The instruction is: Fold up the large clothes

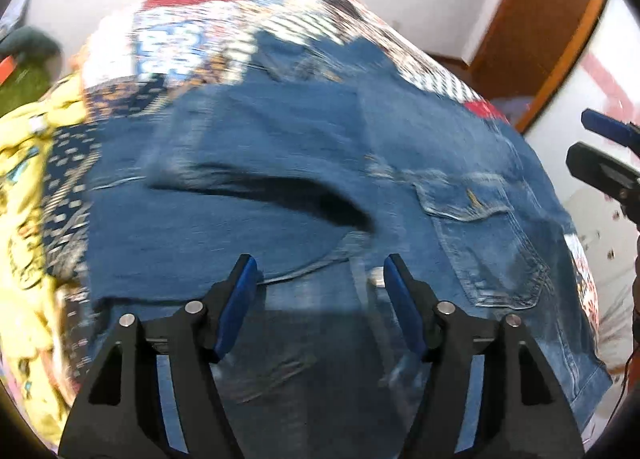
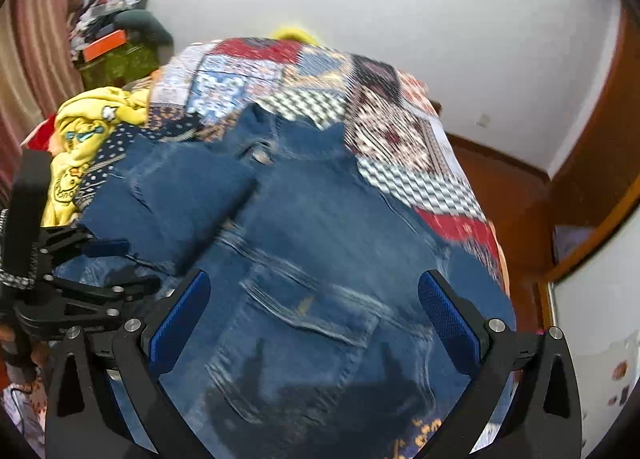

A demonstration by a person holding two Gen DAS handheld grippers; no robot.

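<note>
left claw [image 1: 318,279] | black frame, blue pads, silver screws | right claw [image 2: 314,315] same

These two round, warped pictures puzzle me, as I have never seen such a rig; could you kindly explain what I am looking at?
There is no robot here: a person holds a pair of tongs in each hand, and a wide-angle camera on each looks forward along its fingers. One picture is from the left tongs, the other from the right tongs. Both pairs are open and hold nothing. Below them a pair of blue jeans lies partly folded on a bed with a patchwork bedspread. A yellow garment lies bunched at the bed's left side. The blur comes from motion.
</note>
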